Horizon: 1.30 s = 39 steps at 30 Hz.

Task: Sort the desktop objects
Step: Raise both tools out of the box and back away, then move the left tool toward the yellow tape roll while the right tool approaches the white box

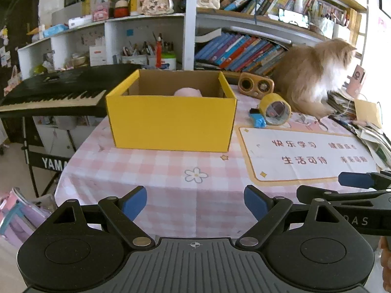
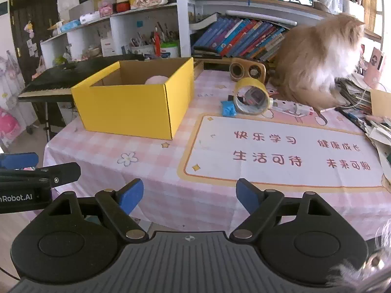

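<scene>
An open yellow cardboard box [image 1: 171, 124] [image 2: 132, 108] stands on the pink checked tablecloth with a pink round thing [image 1: 187, 92] [image 2: 156, 80] inside. To its right lie a yellow tape roll [image 1: 275, 108] [image 2: 253, 96], a small blue object [image 1: 257, 120] [image 2: 227, 108] and a wooden two-dial speaker [image 1: 255, 84] [image 2: 246, 69]. My left gripper [image 1: 195, 201] is open and empty, at the table's near edge. My right gripper [image 2: 189, 195] is open and empty, also at the near edge, to the right of the left one.
A fluffy orange cat [image 1: 315, 73] [image 2: 320, 58] sits at the table's far right beside piled papers [image 1: 369, 131]. A white mat with Chinese text [image 2: 281, 151] covers the right side. A Yamaha keyboard [image 1: 58, 88] stands left; bookshelves [image 1: 244, 48] are behind.
</scene>
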Each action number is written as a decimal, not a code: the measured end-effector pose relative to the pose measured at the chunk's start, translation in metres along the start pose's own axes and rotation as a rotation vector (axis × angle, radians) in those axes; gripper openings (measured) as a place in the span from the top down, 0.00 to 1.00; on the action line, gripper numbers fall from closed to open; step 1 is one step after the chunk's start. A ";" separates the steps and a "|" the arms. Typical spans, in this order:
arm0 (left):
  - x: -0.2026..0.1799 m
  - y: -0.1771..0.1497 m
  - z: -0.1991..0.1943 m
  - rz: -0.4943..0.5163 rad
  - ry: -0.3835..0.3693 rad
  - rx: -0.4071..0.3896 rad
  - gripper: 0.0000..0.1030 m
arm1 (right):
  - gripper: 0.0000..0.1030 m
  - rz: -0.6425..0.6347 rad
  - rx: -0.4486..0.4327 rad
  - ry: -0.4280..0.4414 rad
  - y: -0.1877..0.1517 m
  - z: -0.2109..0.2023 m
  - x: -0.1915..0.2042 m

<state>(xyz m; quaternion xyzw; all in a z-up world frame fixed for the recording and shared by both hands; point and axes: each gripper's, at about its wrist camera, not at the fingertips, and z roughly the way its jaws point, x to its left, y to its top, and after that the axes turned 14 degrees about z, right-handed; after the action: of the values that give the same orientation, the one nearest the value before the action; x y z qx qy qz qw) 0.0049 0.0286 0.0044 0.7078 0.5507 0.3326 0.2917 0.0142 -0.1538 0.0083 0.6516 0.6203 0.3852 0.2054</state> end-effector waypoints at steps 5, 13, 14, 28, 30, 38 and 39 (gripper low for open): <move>-0.009 0.000 0.004 0.018 -0.034 0.008 0.13 | 0.20 0.016 0.010 -0.026 -0.003 -0.002 -0.008; -0.031 0.008 0.014 0.070 -0.108 0.008 0.13 | 0.20 0.062 0.007 -0.091 -0.006 -0.009 -0.031; -0.034 0.010 0.015 0.078 -0.118 0.007 0.13 | 0.20 0.070 0.005 -0.101 -0.006 -0.010 -0.034; -0.078 0.035 0.040 0.158 -0.219 0.002 0.13 | 0.19 0.159 -0.021 -0.201 0.001 -0.017 -0.079; -0.084 0.039 0.045 0.165 -0.231 0.004 0.13 | 0.19 0.168 -0.021 -0.212 0.003 -0.015 -0.086; -0.103 0.054 0.065 0.179 -0.257 0.010 0.13 | 0.19 0.192 -0.011 -0.241 0.014 -0.007 -0.110; -0.105 0.056 0.067 0.179 -0.257 0.011 0.13 | 0.19 0.192 -0.009 -0.241 0.016 -0.006 -0.113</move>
<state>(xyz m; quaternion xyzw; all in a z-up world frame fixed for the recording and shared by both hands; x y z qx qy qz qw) 0.0730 -0.0891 -0.0086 0.7923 0.4456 0.2610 0.3250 0.0275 -0.2661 -0.0045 0.7485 0.5242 0.3250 0.2434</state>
